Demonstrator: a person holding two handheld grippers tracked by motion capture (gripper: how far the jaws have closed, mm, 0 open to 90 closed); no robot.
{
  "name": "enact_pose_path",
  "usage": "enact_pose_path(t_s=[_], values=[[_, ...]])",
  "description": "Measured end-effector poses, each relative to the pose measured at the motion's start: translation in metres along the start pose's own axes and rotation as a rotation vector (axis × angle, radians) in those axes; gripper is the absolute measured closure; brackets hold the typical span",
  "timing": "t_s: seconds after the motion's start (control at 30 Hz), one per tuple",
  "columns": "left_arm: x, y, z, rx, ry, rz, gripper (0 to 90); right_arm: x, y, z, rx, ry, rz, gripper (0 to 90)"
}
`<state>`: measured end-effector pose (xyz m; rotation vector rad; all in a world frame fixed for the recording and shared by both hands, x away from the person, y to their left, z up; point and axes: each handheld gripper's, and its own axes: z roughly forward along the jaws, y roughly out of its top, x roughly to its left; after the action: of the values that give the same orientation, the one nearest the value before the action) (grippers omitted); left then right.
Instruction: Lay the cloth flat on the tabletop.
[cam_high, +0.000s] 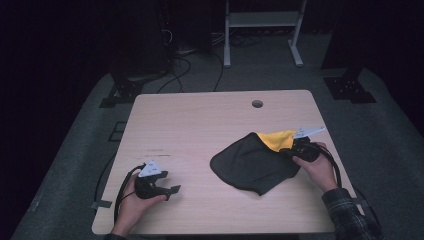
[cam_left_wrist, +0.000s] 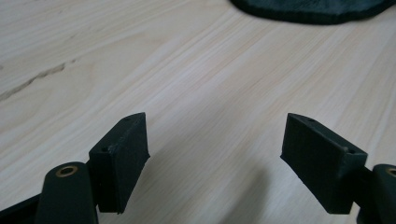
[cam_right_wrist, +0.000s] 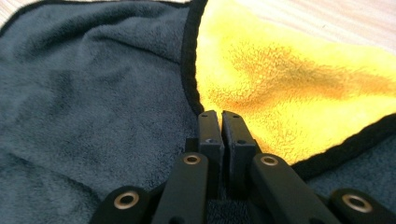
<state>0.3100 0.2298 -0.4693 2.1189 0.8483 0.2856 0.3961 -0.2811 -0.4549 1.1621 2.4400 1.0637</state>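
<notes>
High view looks down on table (cam_high: 200, 130); gripper views sit close, perhaps sharing cloth (cam_right_wrist: 93, 93).

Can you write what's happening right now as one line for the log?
right gripper: shut on cloth, yellow side turned up | left gripper: open over bare table, apart from cloth

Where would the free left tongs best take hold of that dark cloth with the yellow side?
Probably the cloth's near-left rim, coming in low from the left: that edge lies flat nearest the open left tongs, away from the corner the right tongs pinch.
</notes>
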Motion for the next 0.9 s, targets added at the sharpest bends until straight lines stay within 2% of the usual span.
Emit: enact_pose_path(t_s=[0.1, 0.37, 0.67, 0.9], values=[[-0.005, 0.014, 0.004, -0.030, -0.008, 0.008, 24.2, 0.001, 0.002, -0.004, -0.013, -0.002, -0.003, 86.7], [-0.013, 0.046, 0.028, -0.047, -0.014, 0.022, 29.0, -0.001, 0.001, -0.007, -0.025, 0.006, 0.008, 86.6], [-0.014, 0.079, 0.074, -0.043, -0.024, 0.017, 33.5, -0.004, 0.002, -0.011, -0.042, -0.002, 0.012, 86.7], [-0.013, 0.095, 0.105, -0.026, -0.018, 0.015, 35.1, -0.004, 0.004, -0.014, -0.051, 0.002, 0.007, 86.7]])
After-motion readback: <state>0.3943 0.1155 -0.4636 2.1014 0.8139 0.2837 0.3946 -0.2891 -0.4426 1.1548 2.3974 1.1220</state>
